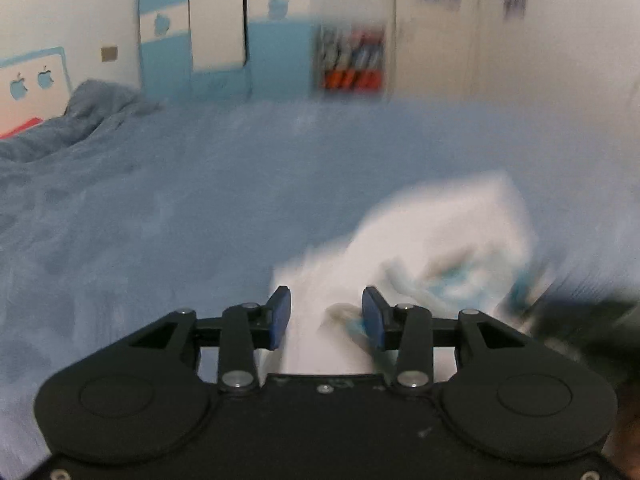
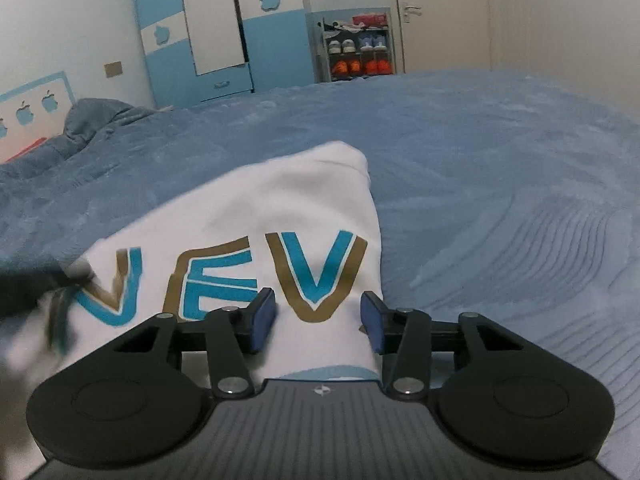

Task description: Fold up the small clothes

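Reaching low over the blue bed (image 2: pixel 480 168), the right gripper (image 2: pixel 318 322) has its two blue pads wide apart with nothing held, above the near edge of one white shirt (image 2: pixel 280 200) with blue letters. The left gripper (image 1: pixel 326 318) is low too, pads apart, with white cloth between them; blur hides any touch. Both grippers point forward across the bed.

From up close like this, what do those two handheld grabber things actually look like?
Both are matte black. The left gripper and right gripper each have two short fingers with dark blue pads, hung on black link bars with silver screws. Two round raised discs flank each body. The right one's top is ribbed with a small white mark; the left one's is smooth. No cables, hands or sleeves show.
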`<control>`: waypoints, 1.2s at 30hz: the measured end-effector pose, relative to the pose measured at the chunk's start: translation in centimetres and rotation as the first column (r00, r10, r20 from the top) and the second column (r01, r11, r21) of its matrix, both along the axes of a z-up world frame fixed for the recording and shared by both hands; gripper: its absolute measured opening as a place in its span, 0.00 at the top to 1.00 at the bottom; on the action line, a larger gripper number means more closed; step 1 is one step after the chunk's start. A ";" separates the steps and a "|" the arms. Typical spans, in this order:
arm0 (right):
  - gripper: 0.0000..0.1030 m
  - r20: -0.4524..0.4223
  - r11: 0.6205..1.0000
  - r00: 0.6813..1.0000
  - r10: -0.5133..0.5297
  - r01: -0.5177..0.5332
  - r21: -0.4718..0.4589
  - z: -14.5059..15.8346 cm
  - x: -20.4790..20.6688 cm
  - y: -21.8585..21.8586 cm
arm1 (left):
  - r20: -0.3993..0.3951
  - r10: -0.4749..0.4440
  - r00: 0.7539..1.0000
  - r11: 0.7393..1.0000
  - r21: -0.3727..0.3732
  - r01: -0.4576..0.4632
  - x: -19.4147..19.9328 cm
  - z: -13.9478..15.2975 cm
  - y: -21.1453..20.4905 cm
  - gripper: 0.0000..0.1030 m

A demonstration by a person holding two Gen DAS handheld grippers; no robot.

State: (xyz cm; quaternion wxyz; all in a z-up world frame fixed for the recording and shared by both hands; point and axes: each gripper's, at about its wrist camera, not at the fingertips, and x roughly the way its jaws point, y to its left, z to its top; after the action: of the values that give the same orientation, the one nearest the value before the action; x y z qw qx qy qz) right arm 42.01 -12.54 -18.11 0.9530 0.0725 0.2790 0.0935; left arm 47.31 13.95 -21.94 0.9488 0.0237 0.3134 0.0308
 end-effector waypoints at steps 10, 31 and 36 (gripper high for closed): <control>0.58 0.014 0.996 0.997 0.074 -0.073 -0.044 4.6 -4.3 -0.1 | 0.053 -0.061 0.997 0.998 0.037 0.059 -5.2 4.2 -1.3 0.60; 0.72 -0.099 0.978 0.979 0.176 -0.185 -0.092 5.1 -10.2 1.5 | -0.136 -0.029 0.990 0.994 -0.108 0.014 -12.8 4.9 1.5 0.44; 0.73 -0.100 0.968 0.978 0.186 -0.199 -0.153 1.3 -11.2 2.1 | -0.261 -0.031 0.965 1.000 -0.013 0.028 -14.4 0.2 0.5 0.40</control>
State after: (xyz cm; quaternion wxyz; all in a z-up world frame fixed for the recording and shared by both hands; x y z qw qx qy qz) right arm 30.80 -10.42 -16.85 0.9293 -0.0289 0.3318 0.1594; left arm 32.86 14.48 -21.74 0.8996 0.0280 0.4356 0.0119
